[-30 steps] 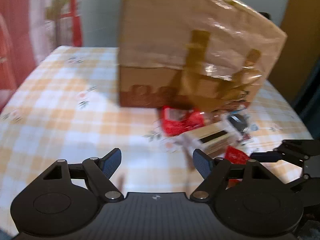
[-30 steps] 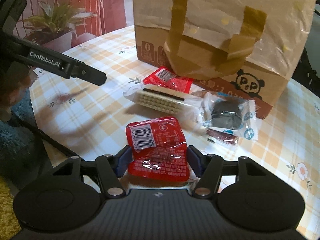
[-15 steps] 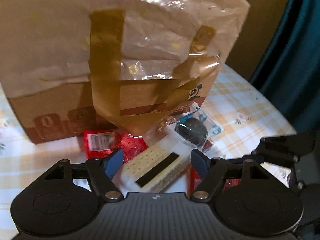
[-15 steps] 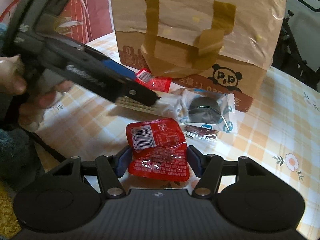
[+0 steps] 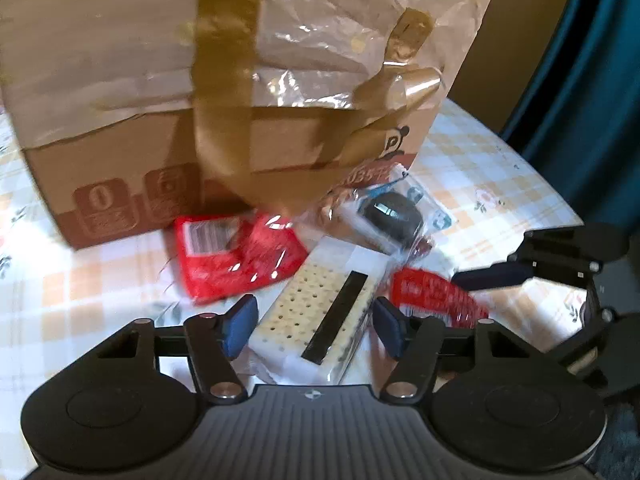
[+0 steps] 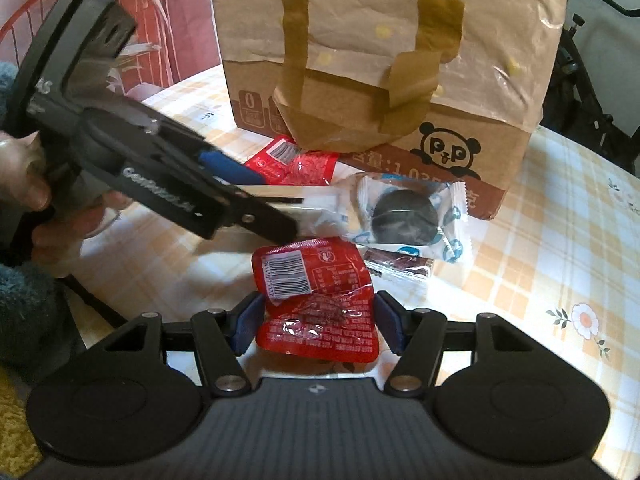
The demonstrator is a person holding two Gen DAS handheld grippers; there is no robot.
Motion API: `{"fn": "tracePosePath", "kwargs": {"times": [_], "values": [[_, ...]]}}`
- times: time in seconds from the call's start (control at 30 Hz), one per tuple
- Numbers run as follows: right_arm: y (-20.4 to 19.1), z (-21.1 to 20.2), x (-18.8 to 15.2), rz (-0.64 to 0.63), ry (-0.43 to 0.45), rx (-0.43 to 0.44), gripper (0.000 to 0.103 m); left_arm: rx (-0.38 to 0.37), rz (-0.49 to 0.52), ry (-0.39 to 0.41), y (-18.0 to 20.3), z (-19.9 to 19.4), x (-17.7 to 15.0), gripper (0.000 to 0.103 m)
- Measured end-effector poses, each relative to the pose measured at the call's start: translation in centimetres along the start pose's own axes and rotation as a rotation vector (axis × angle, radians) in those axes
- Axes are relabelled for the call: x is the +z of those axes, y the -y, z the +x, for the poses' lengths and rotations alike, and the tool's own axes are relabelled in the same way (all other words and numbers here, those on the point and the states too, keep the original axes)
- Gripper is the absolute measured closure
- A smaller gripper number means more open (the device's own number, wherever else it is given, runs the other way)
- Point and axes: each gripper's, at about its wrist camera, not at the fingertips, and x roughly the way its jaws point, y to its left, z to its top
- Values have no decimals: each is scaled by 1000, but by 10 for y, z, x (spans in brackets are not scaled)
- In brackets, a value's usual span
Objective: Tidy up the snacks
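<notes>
A brown paper bag (image 5: 248, 80) stands on the checked tablecloth, with snacks lying in front of it. My left gripper (image 5: 312, 330) is open, its jaws on either side of a clear-wrapped cracker pack (image 5: 320, 312). A red packet (image 5: 236, 256) lies to the left of the pack, and a dark round cookie in a blue-and-white wrapper (image 5: 394, 216) lies behind it. My right gripper (image 6: 316, 326) is open around a second red packet (image 6: 316, 300). The bag (image 6: 384, 52), the cookie (image 6: 404, 216) and a thin dark-red strip packet (image 6: 400, 268) show beyond it. The left gripper's body (image 6: 160, 176) crosses the right wrist view.
The round table (image 6: 560, 240) has a yellow-and-white flowered cloth and drops off at the right and near edges. A red chair (image 6: 80, 20) stands behind at left, and a dark teal curtain (image 5: 592, 100) hangs at right.
My left gripper swung right from the bare cloth and moved down and in over the cracker pack. My right gripper stayed open around the red packet.
</notes>
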Motion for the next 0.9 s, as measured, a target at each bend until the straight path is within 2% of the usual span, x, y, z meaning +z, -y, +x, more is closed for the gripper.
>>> {"fn": "tracePosePath", "kwargs": {"times": [0.13,0.4,0.67,0.73,0.9], "values": [[2,0,0,7,0,-2,40,33,12,-11,2,-10,-11,43],[1,2,-1,8,-5,1,40,53,-21,-21,0,-19,-23,43],[0,4,-1,11,-10,3,40,108,57,-29,13,-13,-19,40],[1,4,-1,14,-10,2,40,133,66,-25,15,-14,-19,47],[1,4,-1,19,-9,0,40,180,2,-22,11,-21,-23,51]]}}
